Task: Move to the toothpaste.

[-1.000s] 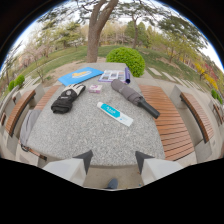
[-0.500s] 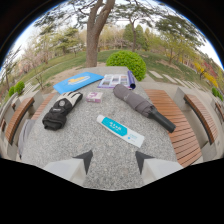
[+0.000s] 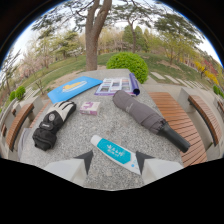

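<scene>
I had the gripper (image 3: 114, 159) nearly on the toothpaste (image 3: 115, 152), which lay on the stone table (image 3: 105, 125) just ahead of the spread fingers, its near end between their tips. Nothing was pinched; only a final nudge seemed left.

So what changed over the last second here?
The gripper moved forward toward the toothpaste, which now lies just ahead of and partly between the open fingers. Nothing was grasped. The glove, umbrella, small box and booklets kept their places on the table.
</scene>
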Tool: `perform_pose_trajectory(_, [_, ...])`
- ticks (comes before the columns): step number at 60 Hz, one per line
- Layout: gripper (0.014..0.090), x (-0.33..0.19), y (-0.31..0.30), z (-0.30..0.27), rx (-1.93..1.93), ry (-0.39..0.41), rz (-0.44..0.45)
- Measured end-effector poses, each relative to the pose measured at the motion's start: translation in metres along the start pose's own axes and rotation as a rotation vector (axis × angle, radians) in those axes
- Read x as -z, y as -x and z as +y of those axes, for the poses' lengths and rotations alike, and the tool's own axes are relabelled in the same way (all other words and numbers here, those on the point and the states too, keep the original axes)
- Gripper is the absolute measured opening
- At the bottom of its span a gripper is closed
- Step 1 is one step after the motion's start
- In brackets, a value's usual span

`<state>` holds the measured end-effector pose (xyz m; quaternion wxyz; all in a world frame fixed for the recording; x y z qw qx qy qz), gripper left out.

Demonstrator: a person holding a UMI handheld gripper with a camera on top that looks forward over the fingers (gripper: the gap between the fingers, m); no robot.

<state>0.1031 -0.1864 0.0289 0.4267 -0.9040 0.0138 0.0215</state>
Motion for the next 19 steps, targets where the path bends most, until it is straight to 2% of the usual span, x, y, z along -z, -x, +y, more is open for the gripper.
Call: perform_pose_trajectory(19, [0.0847, 0.0022, -0.0007, -0.0019, -0.019, -0.005, -0.003])
